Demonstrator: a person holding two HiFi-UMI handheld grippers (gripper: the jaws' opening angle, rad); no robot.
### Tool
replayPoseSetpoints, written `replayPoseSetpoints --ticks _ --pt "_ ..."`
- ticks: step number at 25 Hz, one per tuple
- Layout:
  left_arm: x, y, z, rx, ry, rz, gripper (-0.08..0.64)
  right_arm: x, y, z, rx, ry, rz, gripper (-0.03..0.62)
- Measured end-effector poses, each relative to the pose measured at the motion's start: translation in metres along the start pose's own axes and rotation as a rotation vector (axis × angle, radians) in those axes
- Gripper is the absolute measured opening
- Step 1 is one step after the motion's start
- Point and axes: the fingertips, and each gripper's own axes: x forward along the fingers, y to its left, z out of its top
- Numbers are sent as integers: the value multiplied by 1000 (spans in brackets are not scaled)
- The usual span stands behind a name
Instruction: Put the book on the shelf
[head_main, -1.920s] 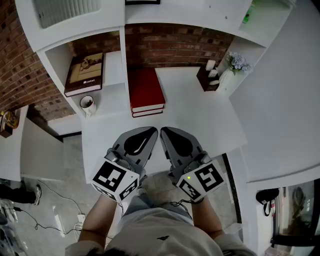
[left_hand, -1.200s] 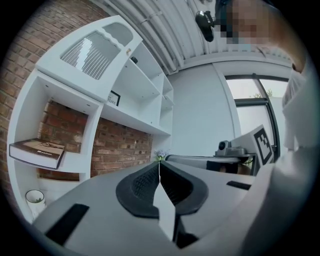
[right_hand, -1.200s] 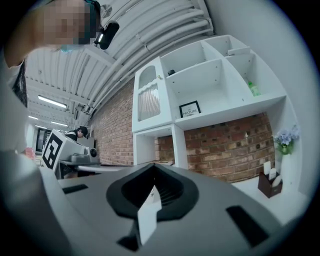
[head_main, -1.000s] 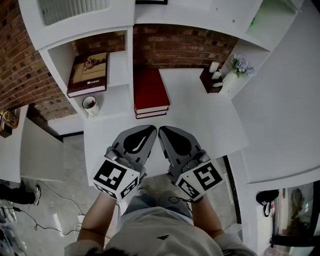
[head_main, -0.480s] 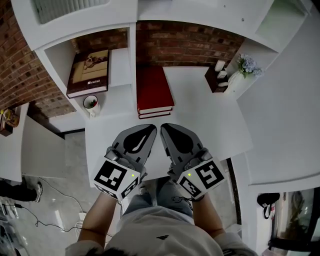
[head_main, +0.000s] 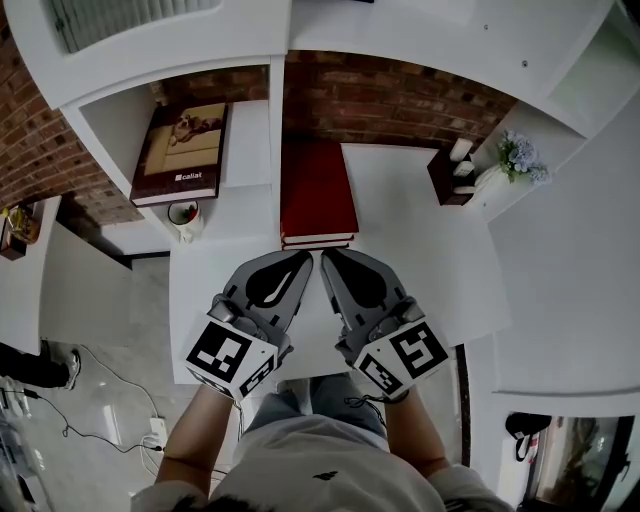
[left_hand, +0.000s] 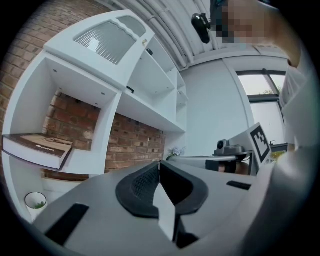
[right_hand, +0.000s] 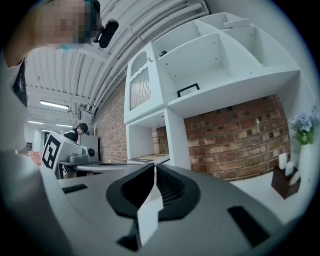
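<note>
Red books (head_main: 318, 195) lie stacked on the white desk (head_main: 420, 245), just ahead of the left gripper (head_main: 306, 258) and right gripper (head_main: 325, 256), both with jaws together, holding nothing.

Wall: red brick wall (head_main: 380, 95)
Furniture: white desk (head_main: 420, 255); white shelf unit (head_main: 180, 60)
Floor: pale grey floor (head_main: 90, 330)
Window: window (left_hand: 260, 85), daylit

Brown book (head_main: 180, 152) in left shelf compartment (head_main: 252, 150), small white cover word, apparently "callat"
</note>
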Motion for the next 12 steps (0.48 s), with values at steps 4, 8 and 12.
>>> replayPoseSetpoints --ticks 4,8,12 --pt "17 12 -7 -11 16 18 15 12 -18 -5 7 20 13 12" --pt "31 23 -14 -31 27 35 15 21 -35 -13 17 42 21 12" --pt "42 33 -23 -45 46 52 15 28 -51 -22 30 63 19 12"
